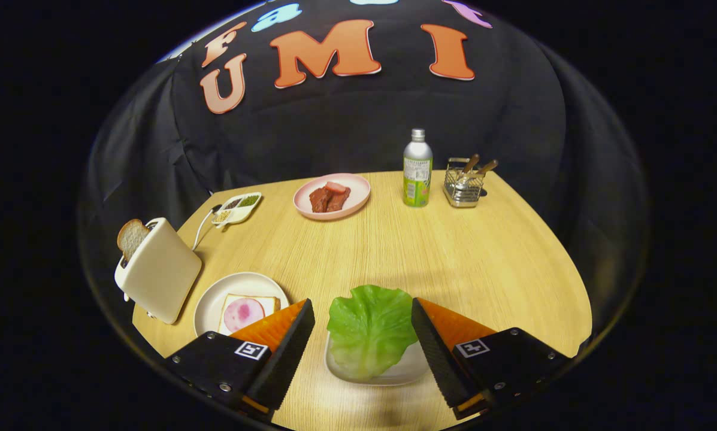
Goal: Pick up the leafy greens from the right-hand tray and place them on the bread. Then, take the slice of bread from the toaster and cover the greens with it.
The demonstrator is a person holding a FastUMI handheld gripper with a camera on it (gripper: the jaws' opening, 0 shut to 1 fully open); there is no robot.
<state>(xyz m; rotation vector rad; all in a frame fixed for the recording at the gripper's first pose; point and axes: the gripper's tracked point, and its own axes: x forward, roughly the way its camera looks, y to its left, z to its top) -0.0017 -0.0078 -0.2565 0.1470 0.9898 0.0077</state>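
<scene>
pale wood-grain table (442, 257), seen along the gripper (363, 314), whose two fingers stand wide apart and grasp nothing. between the fingers lies the leafy greens (370, 329), a single broad leaf resting on a shallow white tray (403, 372); the leaf overhangs the tray's far rim. the right finger's inner edge appears just beside or touching the leaf's right margin, which of the two cannot be told; the left finger stands clear of it.

beside the left finger, a round white plate (214, 299) carries the bread (262, 302) topped with a pink round slice of ham (244, 313); the finger hides part of the bread's near corner. just beyond the plate stands a cream toaster (160, 272), tilted in the view, with a slice of bread (131, 237) rising from its slot.

far side of the table, well apart from the fingers: a small divided dish (236, 209) of seasonings, a pink plate (358, 191) bearing reddish meat pieces (329, 197), an upright metal bottle (417, 169) with a green label, and a wire basket (464, 187) holding wooden-handled utensils.
</scene>
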